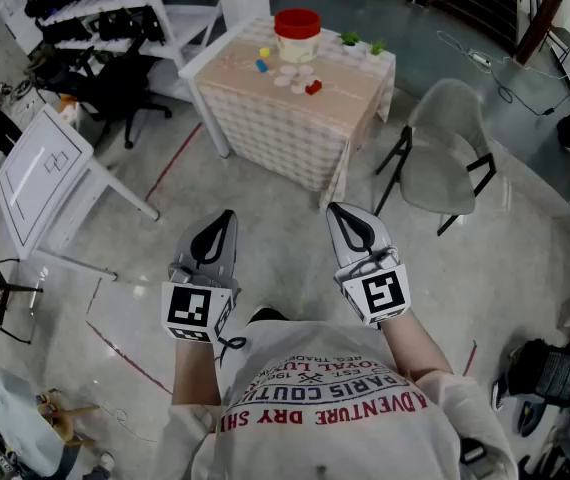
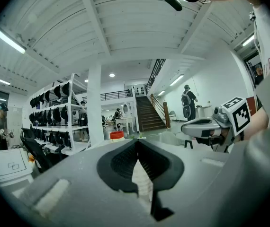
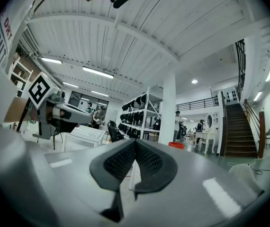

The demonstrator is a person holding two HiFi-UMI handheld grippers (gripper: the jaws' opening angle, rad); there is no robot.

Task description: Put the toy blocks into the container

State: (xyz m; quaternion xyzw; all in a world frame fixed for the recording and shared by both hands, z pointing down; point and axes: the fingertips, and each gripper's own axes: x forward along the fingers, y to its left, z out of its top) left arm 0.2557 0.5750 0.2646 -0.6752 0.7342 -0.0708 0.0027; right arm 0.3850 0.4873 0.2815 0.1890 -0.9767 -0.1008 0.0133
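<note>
Well beyond my tongs, across grey floor, I see a table bearing container and toy blocks. Left gripper, right gripper: jaws together, empty.

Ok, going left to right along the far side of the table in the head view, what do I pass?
Yellow block → red-lidded container → green piece → second green piece. Left out: the blue block lines up with the yellow one, and the red block falls within the container's span.
</note>
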